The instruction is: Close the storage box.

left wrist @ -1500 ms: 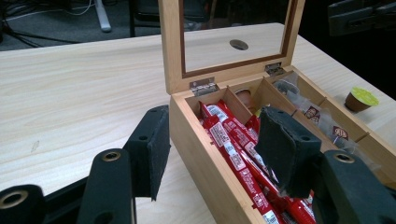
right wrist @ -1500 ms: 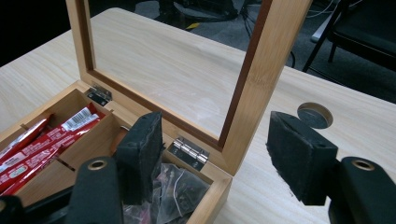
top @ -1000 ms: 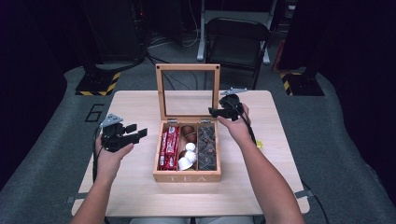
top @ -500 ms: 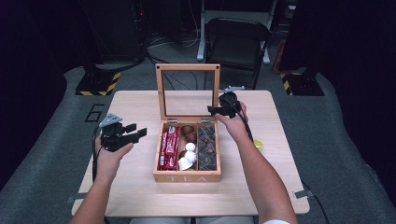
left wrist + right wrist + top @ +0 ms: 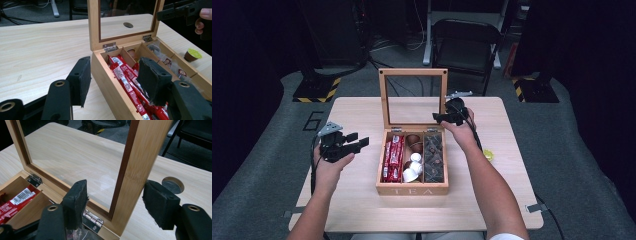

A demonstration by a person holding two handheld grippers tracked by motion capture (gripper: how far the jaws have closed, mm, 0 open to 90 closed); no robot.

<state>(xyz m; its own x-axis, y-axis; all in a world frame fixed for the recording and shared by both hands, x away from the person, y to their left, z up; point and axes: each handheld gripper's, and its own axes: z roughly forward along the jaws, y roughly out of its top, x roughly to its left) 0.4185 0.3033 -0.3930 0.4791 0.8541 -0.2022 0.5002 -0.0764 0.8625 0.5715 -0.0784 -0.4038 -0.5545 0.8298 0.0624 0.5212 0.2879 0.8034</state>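
From above, the wooden box lettered "TEA" is sitting mid-table, its lid standing upright. The left gripper is hovering spread over the box's near wall. The right gripper is straddling the lid's frame, pads apart.

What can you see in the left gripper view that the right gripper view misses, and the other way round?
The left gripper view takes in the capsule with the yellow-green lid on the table, the person's other hand, and the far compartments of the tea box. The right gripper view has the lid's side frame standing between its open jaws, not clamped, and the round hole in the table close up. Both show the upright glass lid, its metal hinges and the red sachets.
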